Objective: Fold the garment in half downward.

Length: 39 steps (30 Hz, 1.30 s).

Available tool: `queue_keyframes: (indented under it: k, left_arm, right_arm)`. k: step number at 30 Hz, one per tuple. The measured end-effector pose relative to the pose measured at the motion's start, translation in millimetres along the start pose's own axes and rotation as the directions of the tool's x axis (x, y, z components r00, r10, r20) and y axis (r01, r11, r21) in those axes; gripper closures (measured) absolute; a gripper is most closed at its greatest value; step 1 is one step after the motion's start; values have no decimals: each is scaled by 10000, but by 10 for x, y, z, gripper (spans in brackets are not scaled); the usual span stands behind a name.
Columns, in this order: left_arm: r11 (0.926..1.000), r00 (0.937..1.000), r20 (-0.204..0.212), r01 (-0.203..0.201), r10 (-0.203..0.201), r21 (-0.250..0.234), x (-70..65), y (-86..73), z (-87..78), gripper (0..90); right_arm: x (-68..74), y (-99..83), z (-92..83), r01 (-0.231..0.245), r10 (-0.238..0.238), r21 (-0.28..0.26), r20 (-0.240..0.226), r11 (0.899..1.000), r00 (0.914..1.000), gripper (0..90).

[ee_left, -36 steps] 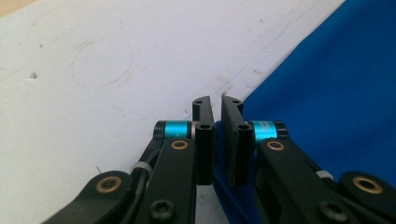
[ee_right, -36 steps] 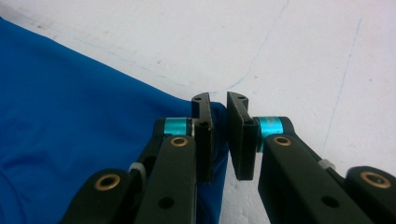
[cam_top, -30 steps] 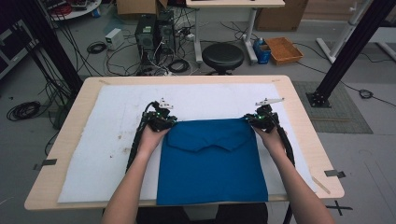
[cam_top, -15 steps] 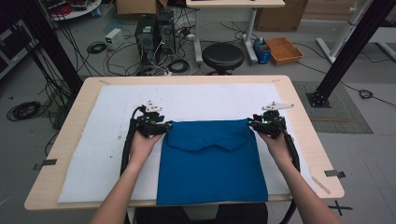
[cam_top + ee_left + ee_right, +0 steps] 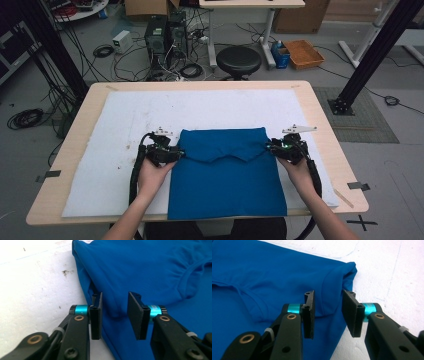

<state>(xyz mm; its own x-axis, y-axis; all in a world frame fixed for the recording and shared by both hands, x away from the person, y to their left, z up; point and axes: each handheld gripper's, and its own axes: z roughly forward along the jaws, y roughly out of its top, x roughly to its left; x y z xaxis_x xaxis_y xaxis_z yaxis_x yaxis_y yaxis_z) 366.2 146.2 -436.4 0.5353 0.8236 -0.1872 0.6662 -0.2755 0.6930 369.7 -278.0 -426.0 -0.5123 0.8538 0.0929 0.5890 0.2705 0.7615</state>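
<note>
Shirt: a blue shirt point(image 5: 227, 172) lies flat on the white mat point(image 5: 115, 145), in the near middle of the worktop point(image 5: 320, 115); its far part is folded back over itself, and its near edge reaches the near edge of the worktop.

Left gripper: the left gripper point(image 5: 172, 153) sits at the left edge of the shirt, by the folded-over layer, lying low and pointing right toward the cloth. Its own camera shows the left gripper point(image 5: 114, 315) over the edge where blue cloth meets white mat.

Left fingers: spread, with a clear gap; the fingers point(image 5: 96, 315) have just been closing in a little after opening. Cloth lies under the gap, but the pads do not press on it.

Left hand: the left hand point(image 5: 152, 175) comes in from the near side, forearm angled toward the far right, wrist low over the mat, a black cable looping along its left side.

Right gripper: the right gripper point(image 5: 276, 147) sits at the right edge of the shirt, pointing left toward the cloth, level with the other. Its camera shows the right gripper point(image 5: 327, 315) above the folded corner.

Right fingers: spread apart; the fingers point(image 5: 350, 315) pinch nothing, the cloth lying loose below them.

Right hand: the right hand point(image 5: 300, 172) reaches in from the near right, forearm slanting toward the far left, a cable trailing beside it.
</note>
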Motion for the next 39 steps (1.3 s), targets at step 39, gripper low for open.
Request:
queue_keyframes:
  k: [39]
  left_arm:
    - [9940, 9950, 656, -692, 749, -848, -124, 0, -272, 858]
  right_arm:
    - [87, -33, -193, 502, -507, -77, -880, 9987, 9948, 894]
